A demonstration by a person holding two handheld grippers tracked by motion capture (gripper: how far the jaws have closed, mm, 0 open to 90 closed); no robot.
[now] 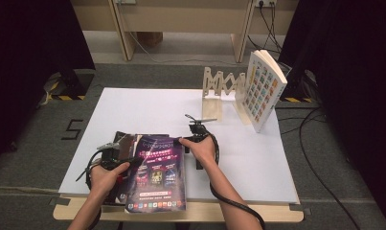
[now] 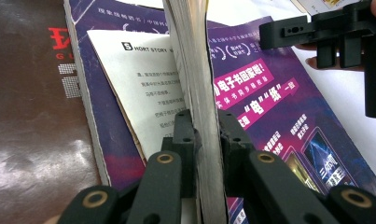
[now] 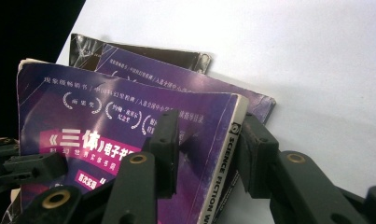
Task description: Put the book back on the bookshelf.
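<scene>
My left gripper (image 1: 128, 160) clamps the purple glossy paperback magazine (image 1: 158, 175) at its page edge. My right gripper (image 1: 188, 140) straddles its spine corner; I cannot tell if it presses. Its long axis runs away from me.

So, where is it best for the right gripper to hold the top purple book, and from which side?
Grip the top purple book at its spine, near the far corner, coming from the right, one jaw on each cover. The spine looks stiff and lifted off the stack, and the left gripper clamps the page edge.
</scene>
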